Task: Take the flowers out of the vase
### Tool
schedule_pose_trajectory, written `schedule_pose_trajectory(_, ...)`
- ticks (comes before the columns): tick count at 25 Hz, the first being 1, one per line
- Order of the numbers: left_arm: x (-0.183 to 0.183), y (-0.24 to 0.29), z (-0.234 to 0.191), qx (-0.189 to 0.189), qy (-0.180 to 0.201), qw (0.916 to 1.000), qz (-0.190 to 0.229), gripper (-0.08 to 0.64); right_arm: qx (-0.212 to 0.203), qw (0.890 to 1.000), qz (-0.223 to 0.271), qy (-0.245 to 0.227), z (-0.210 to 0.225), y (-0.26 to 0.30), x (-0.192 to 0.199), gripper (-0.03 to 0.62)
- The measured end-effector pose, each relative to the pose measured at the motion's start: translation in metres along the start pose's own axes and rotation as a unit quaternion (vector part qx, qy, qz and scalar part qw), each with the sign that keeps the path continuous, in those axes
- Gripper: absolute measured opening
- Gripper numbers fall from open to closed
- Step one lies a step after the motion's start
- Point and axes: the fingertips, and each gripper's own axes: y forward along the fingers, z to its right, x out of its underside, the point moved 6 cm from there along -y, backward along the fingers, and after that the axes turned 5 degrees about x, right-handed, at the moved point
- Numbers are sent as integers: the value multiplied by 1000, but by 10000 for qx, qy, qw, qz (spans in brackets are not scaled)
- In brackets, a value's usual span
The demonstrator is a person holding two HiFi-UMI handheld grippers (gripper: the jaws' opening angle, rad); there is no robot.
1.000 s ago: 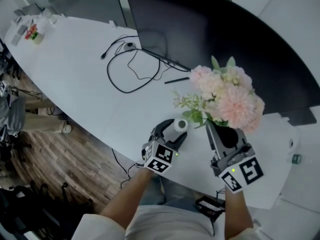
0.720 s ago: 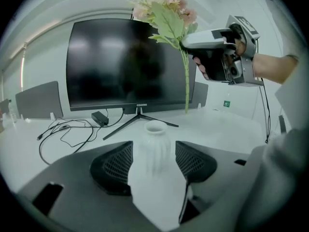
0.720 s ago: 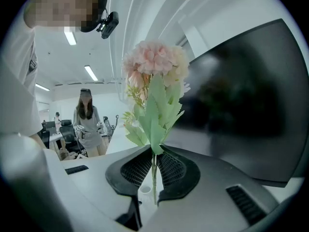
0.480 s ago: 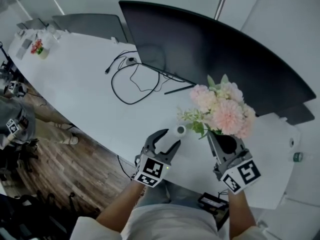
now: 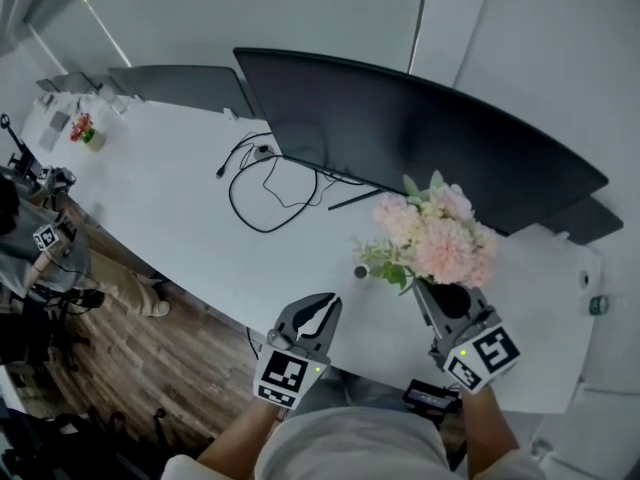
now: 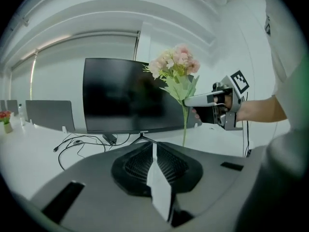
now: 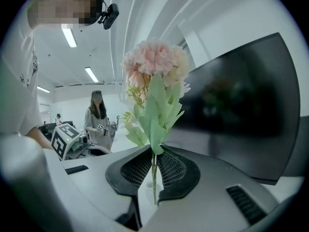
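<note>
Two grippers: right [image 7: 153, 151] clamps flowers [image 7: 154, 62]; left [image 6: 154, 151] just closed, seemingly empty.

Left gripper [image 5: 320, 310], at seven o'clock, has just closed its jaws empty; right gripper [image 5: 430, 296], at five, pinches the flowers [image 5: 436, 240].

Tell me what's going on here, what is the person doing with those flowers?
A person works at a white table with two hand-held grippers. The right gripper is shut on the stem of the pink flowers and holds them up, clear of the small white vase, which stands on the table beside them. The left gripper hangs apart from the vase; its jaws have just been closing, with nothing between them.
</note>
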Motion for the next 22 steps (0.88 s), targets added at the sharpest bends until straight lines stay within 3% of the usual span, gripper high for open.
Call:
schedule_pose_trajectory(10,-20,-14,-2,-219,-313,9989,267,3,-11,10000,46,-3,-1,2,-3,57)
schedule_pose_trajectory(14,-29,-16,1,-270,-523,9981,196,3,-56,10000,21,49,-1,1,-4,57)
schedule_pose_trajectory(22,-36,-14,0,-298,-524,9977,302,3,-153,9998,-4,121,0,1,-3,57)
